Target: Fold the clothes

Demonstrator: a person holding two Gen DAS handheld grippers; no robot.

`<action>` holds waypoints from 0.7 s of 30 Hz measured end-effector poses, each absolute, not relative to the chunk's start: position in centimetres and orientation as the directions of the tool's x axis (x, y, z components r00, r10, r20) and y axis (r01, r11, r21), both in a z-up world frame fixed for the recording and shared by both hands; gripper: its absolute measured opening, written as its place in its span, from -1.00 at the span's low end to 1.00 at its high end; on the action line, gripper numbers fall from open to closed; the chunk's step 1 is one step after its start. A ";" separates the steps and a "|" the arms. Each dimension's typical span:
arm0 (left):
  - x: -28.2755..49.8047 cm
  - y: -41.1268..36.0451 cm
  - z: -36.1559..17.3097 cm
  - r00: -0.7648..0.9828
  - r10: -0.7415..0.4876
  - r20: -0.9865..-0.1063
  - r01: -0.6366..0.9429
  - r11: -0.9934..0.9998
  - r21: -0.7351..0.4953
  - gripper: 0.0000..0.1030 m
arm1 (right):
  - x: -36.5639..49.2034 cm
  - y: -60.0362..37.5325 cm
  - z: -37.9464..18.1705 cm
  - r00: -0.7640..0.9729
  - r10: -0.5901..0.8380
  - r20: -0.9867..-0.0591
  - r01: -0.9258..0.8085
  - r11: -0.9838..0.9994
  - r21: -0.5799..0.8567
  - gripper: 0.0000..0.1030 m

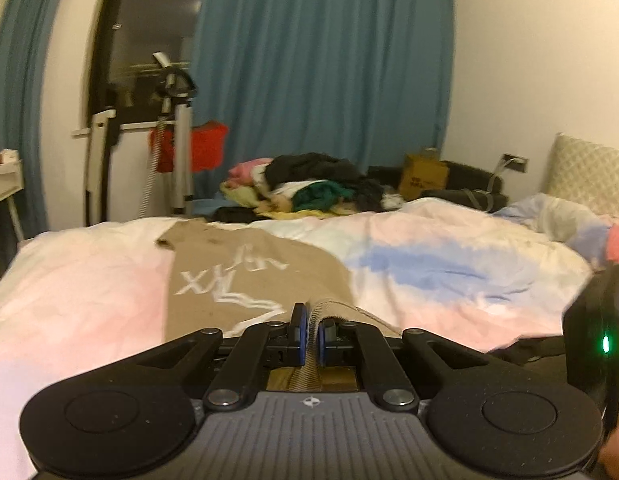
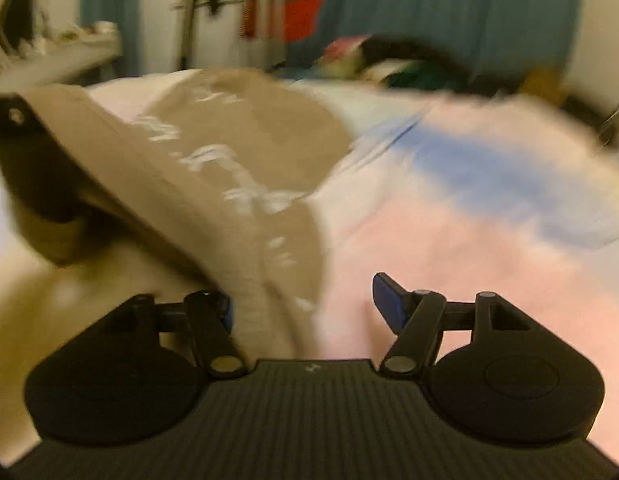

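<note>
A tan T-shirt [image 1: 245, 264] with white print lies spread on the bed's pink, white and blue duvet [image 1: 429, 272]. My left gripper [image 1: 312, 328] is shut on the shirt's ribbed edge, which runs up between its blue pads. In the blurred right wrist view the shirt [image 2: 237, 152] rises in a lifted fold toward the upper left, where a black part of the left gripper [image 2: 13, 118] shows. My right gripper [image 2: 305, 302] stands open low over the duvet. The shirt's near edge drapes against its left finger [image 2: 225, 312]; its right finger [image 2: 385, 298] is bare.
A heap of mixed clothes [image 1: 309, 188] lies at the bed's far edge, by a cardboard box [image 1: 423, 176]. A tripod [image 1: 177, 140] and red cloth [image 1: 205, 148] stand before the blue curtain [image 1: 321, 60]. A pillow [image 1: 585, 176] is at far right.
</note>
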State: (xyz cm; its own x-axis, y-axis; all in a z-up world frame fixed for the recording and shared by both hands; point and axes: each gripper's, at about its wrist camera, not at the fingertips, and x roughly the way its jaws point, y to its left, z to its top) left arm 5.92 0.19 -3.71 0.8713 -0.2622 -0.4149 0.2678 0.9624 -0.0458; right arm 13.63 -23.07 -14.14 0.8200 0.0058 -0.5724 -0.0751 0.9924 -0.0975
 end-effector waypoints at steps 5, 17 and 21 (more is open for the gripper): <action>6.8 -0.4 -5.4 0.839 -0.177 -0.515 0.237 0.970 0.054 -0.78 | 12.0 -25.8 -12.0 0.916 -0.016 -0.401 0.058 0.994 0.093 0.30; 5.7 -3.0 -8.7 0.851 -0.012 -0.525 0.225 0.912 0.344 -0.33 | 9.8 -28.5 -9.6 0.971 -0.044 -0.234 0.099 0.968 0.230 0.30; 4.9 -3.0 -7.6 0.876 -0.010 -0.483 0.210 0.909 0.361 -0.19 | 9.2 -30.1 -8.9 0.981 -0.075 -0.181 0.126 0.950 0.287 0.31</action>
